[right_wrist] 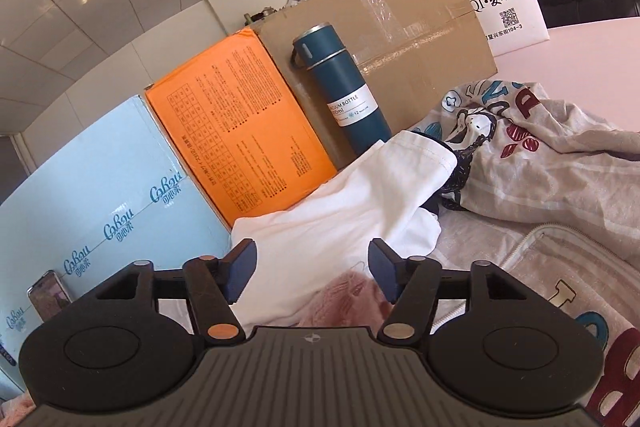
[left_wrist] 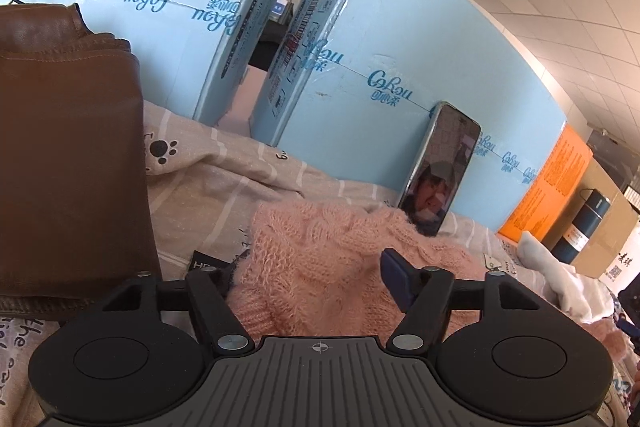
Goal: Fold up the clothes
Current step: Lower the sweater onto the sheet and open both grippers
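Between the left gripper's spread fingers, fuzzy cable-knit pink sweater.

Blue boxes, phone and bottle wall off the far side

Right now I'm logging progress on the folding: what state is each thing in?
Left gripper: open, pink sweater between its fingers.
Right gripper: open, over the white shirt.
Pink sweater: bunched, unfolded.
White shirt: crumpled, unfolded.
Brown garment: folded.
Grey printed garment: crumpled heap.
Phone: upright, leaning on the blue box, screen lit.
Bottle: upright, capped.
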`<state>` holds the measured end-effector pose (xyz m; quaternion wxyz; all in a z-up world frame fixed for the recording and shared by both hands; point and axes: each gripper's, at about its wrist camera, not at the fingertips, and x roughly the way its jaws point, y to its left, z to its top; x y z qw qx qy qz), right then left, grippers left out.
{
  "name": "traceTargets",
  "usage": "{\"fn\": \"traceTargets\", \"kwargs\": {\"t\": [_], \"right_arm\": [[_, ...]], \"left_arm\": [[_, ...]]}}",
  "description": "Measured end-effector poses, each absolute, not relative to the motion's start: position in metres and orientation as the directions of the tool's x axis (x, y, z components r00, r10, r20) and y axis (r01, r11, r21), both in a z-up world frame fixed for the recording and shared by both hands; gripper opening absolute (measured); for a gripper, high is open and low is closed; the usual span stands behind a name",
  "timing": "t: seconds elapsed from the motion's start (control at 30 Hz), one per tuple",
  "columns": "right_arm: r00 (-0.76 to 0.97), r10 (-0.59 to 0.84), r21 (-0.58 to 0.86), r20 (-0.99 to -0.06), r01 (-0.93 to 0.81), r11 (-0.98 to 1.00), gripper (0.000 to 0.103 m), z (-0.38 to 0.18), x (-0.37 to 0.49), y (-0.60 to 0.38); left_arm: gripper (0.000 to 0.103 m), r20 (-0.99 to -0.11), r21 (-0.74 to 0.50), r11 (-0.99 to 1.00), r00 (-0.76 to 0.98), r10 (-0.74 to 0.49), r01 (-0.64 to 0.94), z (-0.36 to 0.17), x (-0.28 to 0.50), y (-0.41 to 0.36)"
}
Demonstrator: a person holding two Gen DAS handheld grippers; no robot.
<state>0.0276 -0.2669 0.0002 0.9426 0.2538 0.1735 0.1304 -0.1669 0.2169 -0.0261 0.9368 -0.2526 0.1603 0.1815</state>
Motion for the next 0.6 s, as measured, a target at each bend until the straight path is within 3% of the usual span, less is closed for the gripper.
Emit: {"fn": "traceTargets", "kwargs": {"t": [0.2,0.33,0.47,0.6], "right_arm": [[0.892,0.395,0.564,-0.221,-0.213,0.798,0.077,0.004,0.021,-0.270],[0.861,0.454,0.565,-0.227,-0.263,0.782,0.082,0.003,0.021,-0.264],[0.827,0.512,0.567,-0.233,-0.312,0.762,0.082,0.002,0.021,-0.259],[0.789,0.567,0.570,-0.238,-0.359,0.739,0.084,0.001,0.021,-0.253]], "left_arm": [[0.089,-0.256,-0.302,0.847,0.893,0.371,-0.438,-0.001,-0.174,0.204],[0.096,-0.180,-0.209,0.922,0.940,0.290,-0.325,0.022,-0.166,0.194],[0.099,-0.228,-0.084,0.993,0.972,0.062,-0.084,0.037,-0.129,0.183],[0.099,-0.384,-0.014,0.993,0.916,-0.114,0.117,0.032,-0.079,0.173]]}}
